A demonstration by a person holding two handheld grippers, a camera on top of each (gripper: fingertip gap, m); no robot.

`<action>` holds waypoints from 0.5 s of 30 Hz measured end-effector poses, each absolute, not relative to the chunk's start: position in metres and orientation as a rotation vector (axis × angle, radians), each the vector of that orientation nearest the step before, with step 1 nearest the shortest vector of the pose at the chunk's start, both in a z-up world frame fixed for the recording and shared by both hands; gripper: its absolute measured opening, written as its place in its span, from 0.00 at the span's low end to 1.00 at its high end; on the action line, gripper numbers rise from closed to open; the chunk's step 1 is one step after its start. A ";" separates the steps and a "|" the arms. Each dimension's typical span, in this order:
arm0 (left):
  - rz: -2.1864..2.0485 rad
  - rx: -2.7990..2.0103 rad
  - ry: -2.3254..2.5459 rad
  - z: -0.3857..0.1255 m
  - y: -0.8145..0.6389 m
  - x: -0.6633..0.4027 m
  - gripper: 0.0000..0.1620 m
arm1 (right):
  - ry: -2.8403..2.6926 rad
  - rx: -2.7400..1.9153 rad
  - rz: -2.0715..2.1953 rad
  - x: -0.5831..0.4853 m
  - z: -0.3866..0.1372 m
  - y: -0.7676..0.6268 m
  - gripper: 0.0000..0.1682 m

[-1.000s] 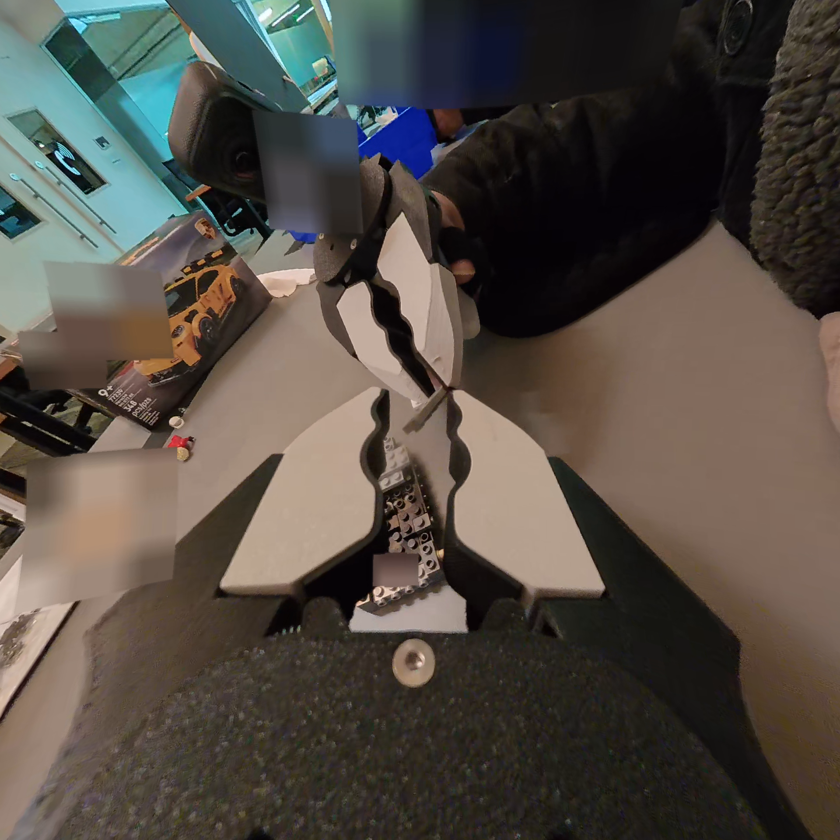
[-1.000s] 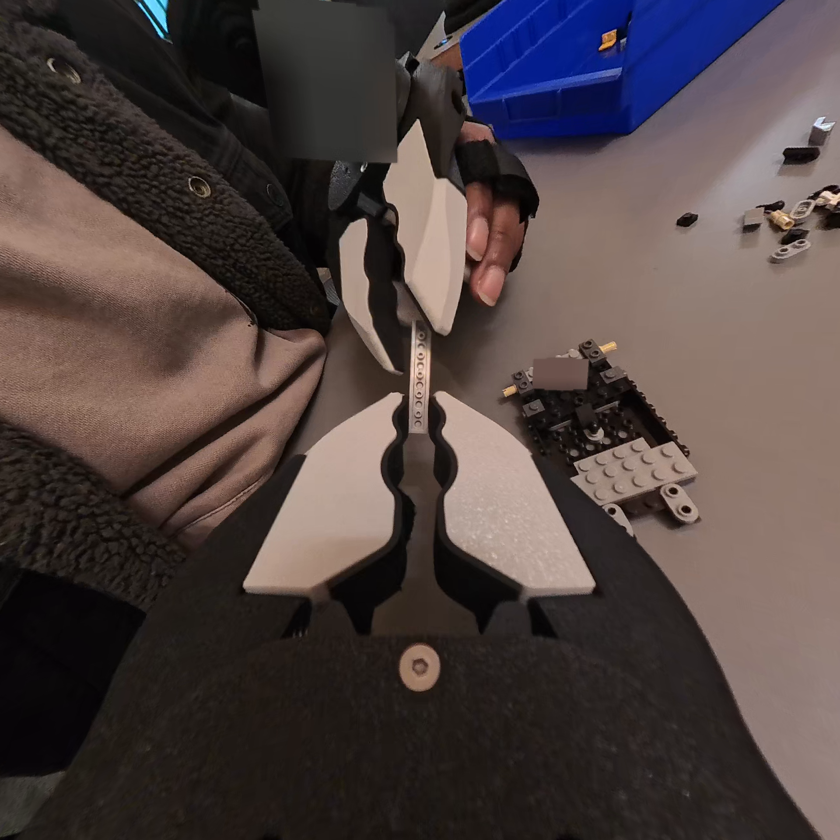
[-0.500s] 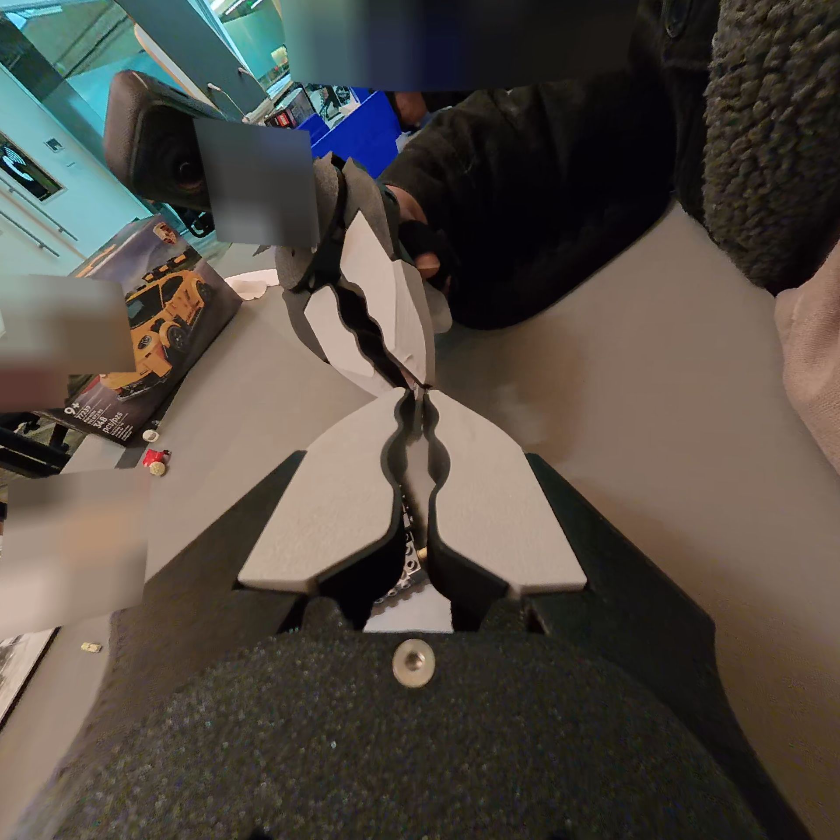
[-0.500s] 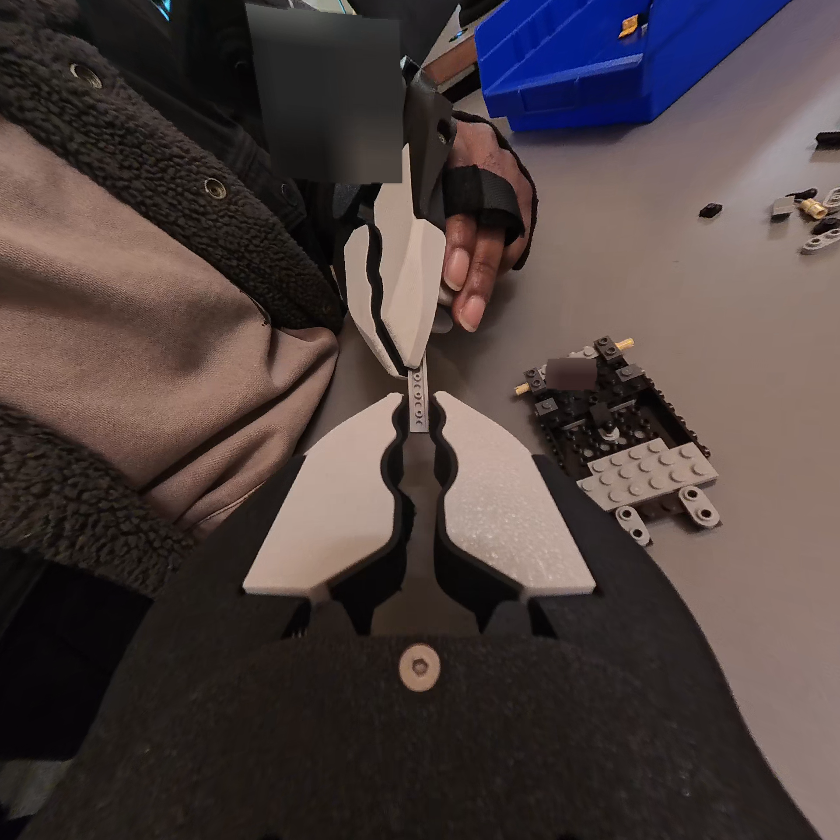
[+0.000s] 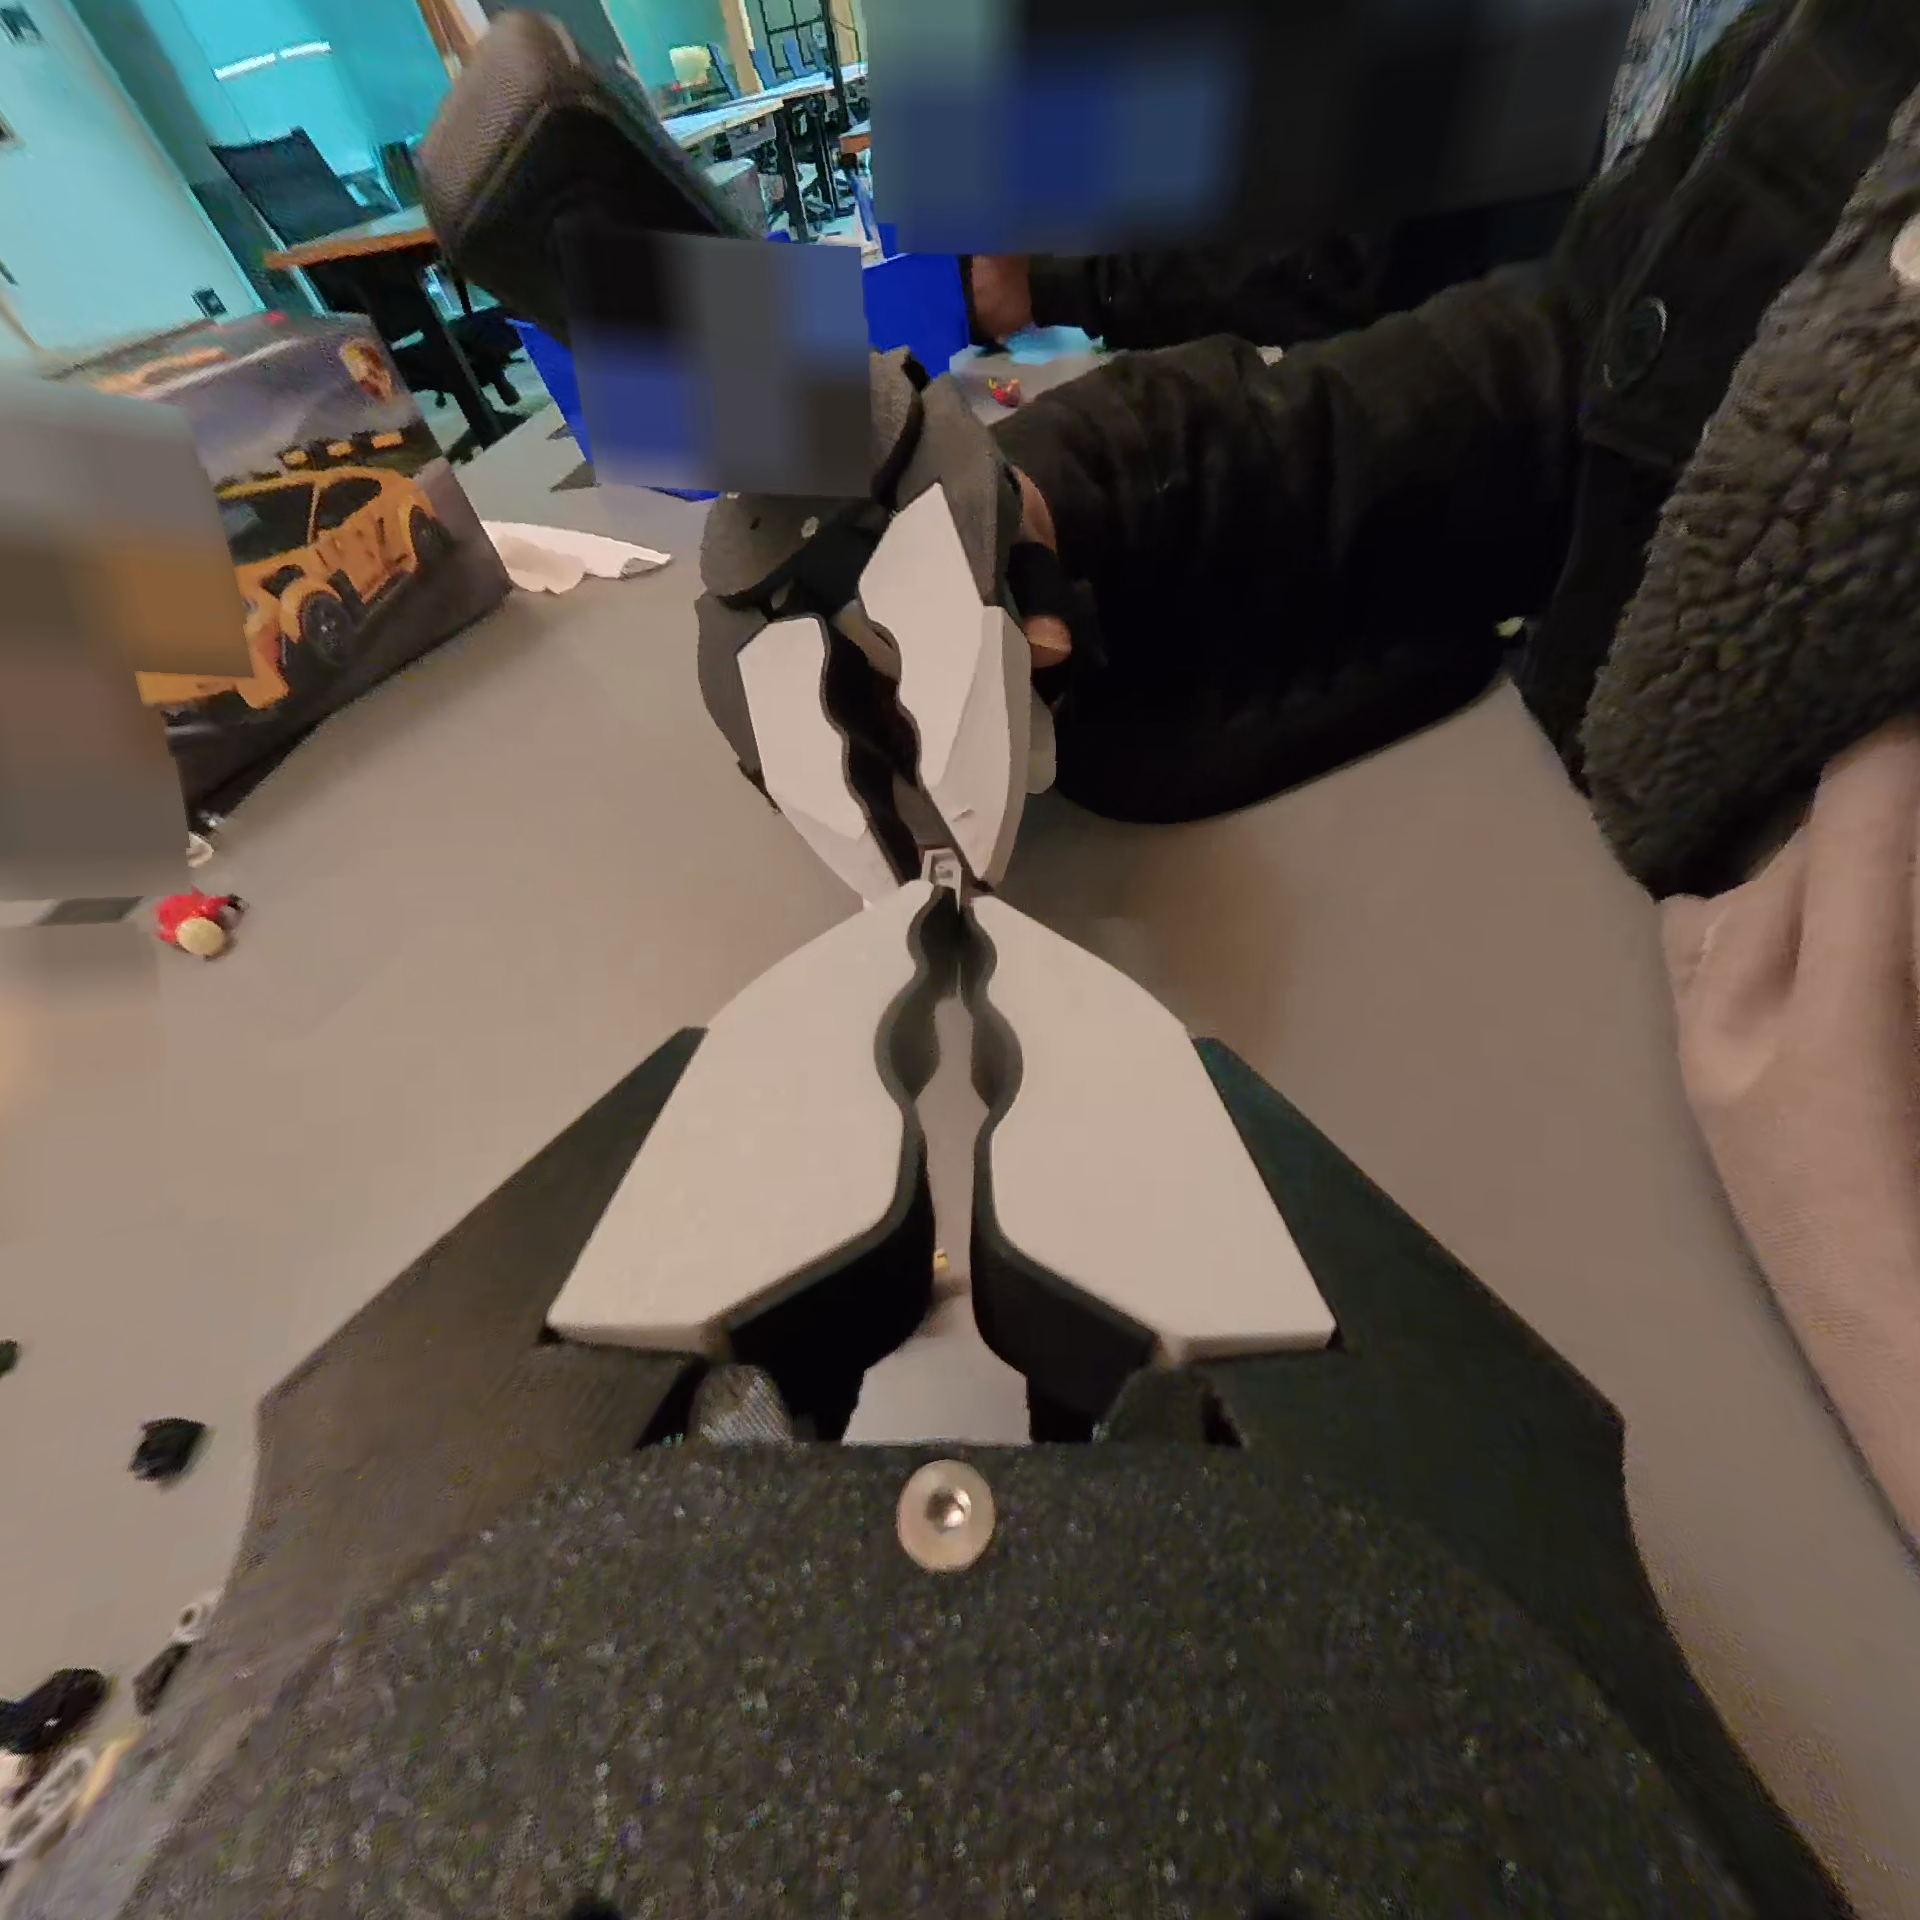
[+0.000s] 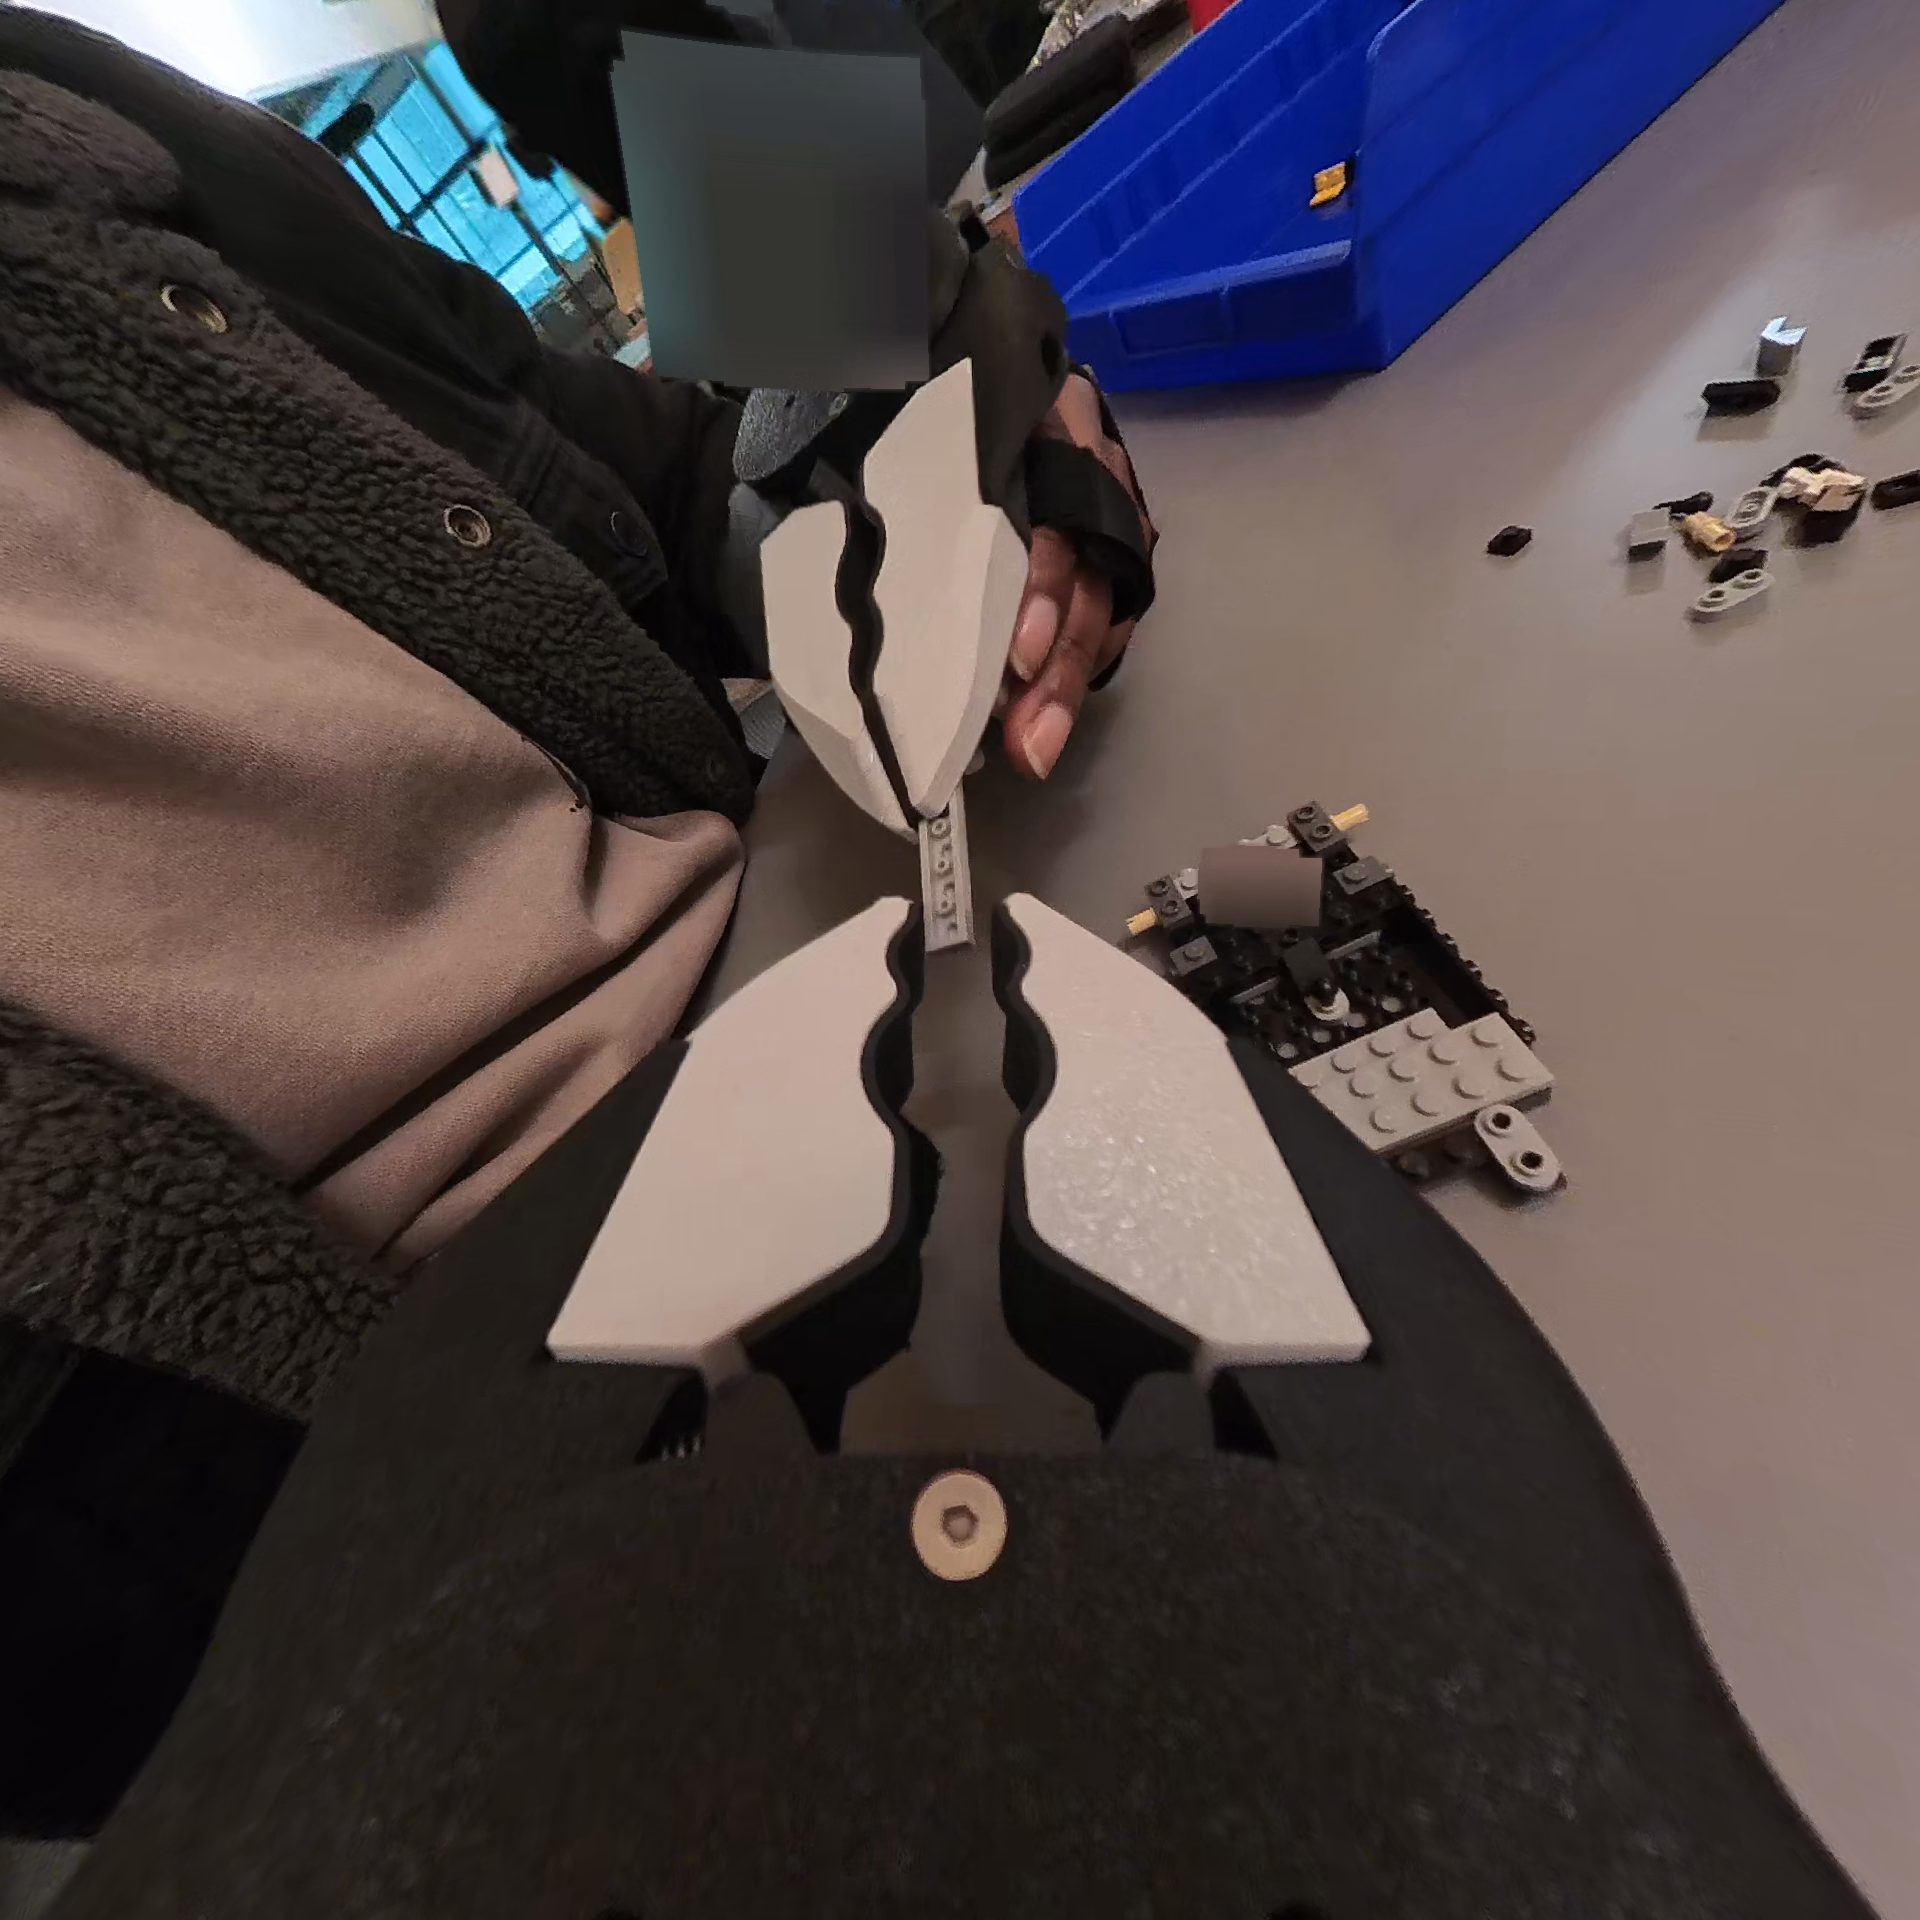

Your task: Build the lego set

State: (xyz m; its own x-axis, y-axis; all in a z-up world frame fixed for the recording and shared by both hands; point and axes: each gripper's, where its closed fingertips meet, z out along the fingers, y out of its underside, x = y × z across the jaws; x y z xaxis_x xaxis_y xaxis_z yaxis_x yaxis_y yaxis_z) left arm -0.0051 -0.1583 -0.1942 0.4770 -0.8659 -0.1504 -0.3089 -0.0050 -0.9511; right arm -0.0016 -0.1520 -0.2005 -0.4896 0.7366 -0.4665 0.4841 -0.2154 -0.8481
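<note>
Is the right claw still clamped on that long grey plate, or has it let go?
Let go. The right claw stands open, gaps either side of the long grey plate. The left claw, shut, pinches its far end.

Grey table (image 6: 1558,779), part-built lego base (image 6: 1351,997), loose pcs (image 6: 1725,540), blue bin (image 6: 1299,208), lego box (image 5: 322,530)

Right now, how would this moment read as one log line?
left gripper: shut on grey plate | right gripper: open | chassis: on table

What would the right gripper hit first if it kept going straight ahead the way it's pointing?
Probably the thin grey plate, whose near end already sits between the open right gripper fingers, then the left gripper holding it.
</note>
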 end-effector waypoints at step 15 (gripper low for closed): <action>-0.800 -1.740 0.831 -0.197 -0.141 -0.020 0.00 | -1.749 -1.487 1.673 -0.007 -0.204 -0.135 0.09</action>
